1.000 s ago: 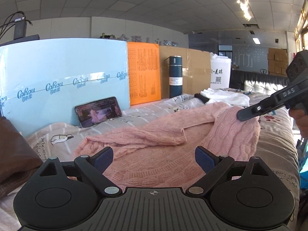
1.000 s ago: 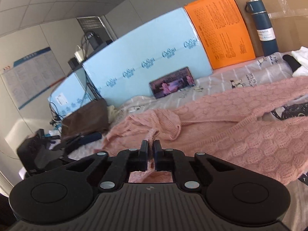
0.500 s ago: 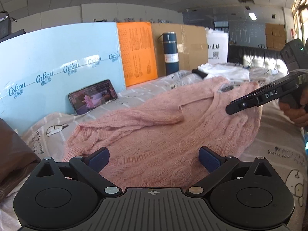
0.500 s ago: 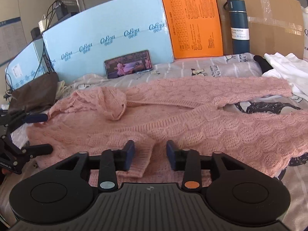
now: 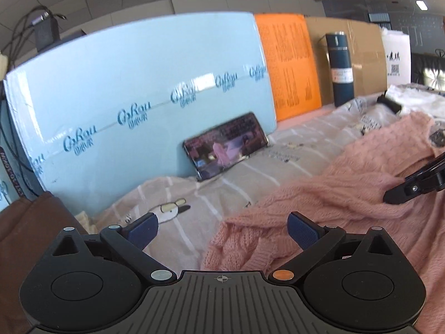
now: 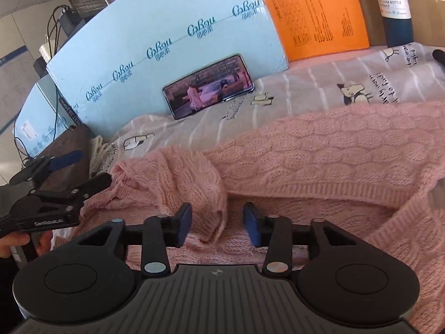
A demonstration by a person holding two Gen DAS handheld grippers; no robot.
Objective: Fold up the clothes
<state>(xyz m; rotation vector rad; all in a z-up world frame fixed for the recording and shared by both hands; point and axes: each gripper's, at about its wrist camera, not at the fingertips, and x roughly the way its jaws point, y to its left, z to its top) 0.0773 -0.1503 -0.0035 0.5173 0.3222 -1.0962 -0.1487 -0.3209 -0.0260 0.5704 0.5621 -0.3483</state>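
right tongs [image 6: 217,228] – closing, sweater [image 6: 306,150] between | left tongs [image 5: 222,229] – spread

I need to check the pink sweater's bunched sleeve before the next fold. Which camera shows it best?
The right wrist view: the bunched sleeve lies sharp and central ahead of the right gripper. The left wrist view shows it blurred, low and partly hidden behind the left gripper.

"CoRou" along the light-blue board [image 5: 144,89]
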